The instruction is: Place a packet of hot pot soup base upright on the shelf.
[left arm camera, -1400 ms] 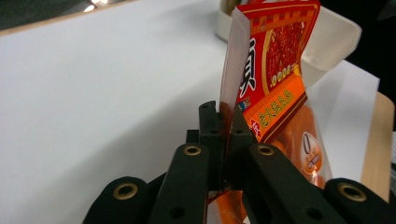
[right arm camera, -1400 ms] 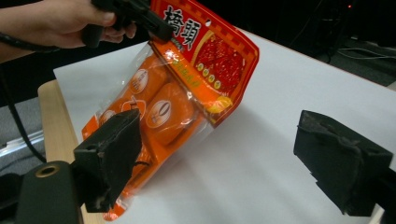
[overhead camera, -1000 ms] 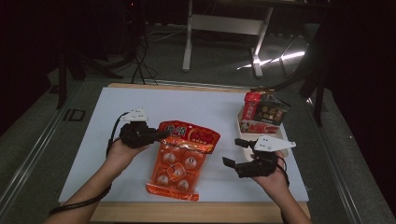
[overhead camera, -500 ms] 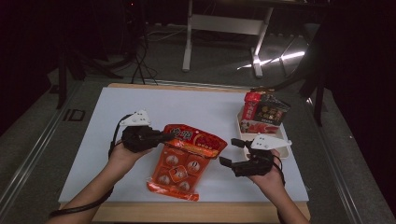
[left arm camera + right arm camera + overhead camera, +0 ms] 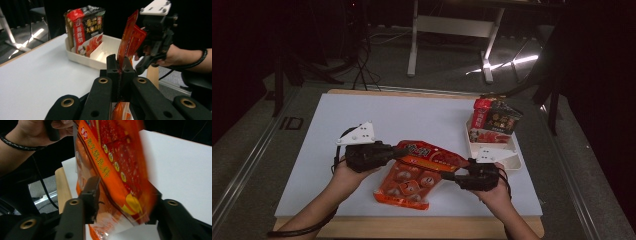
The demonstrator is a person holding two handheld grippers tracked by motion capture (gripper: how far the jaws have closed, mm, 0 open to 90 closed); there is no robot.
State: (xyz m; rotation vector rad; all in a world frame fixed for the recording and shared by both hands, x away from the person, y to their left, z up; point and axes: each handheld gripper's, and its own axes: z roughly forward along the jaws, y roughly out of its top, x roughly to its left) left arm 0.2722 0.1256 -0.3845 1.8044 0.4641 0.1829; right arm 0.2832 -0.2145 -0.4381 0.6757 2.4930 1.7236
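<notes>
A long red snack packet (image 5: 432,157) hangs above the white table between both grippers. My left gripper (image 5: 399,150) is shut on the packet's left end; in the left gripper view its jaws (image 5: 120,62) pinch the packet (image 5: 130,32) edge-on. My right gripper (image 5: 457,175) has just been closing, and its jaws now sit against both sides of the packet's right end (image 5: 120,157), with the gripper's midpoint (image 5: 125,187) on the packet. An orange packet (image 5: 404,187) with round pictures lies flat on the table beneath.
A white divided tray (image 5: 507,150) stands at the right of the table, with upright packets (image 5: 494,120) at its far end; the tray (image 5: 82,58) and packets (image 5: 85,27) are also in the left gripper view. The table's wooden front edge (image 5: 422,227) is near the person's forearms.
The left gripper has lifted the red packet and carried it a little to the right. The right gripper's jaws, wide open before, have closed around the packet's right end.
</notes>
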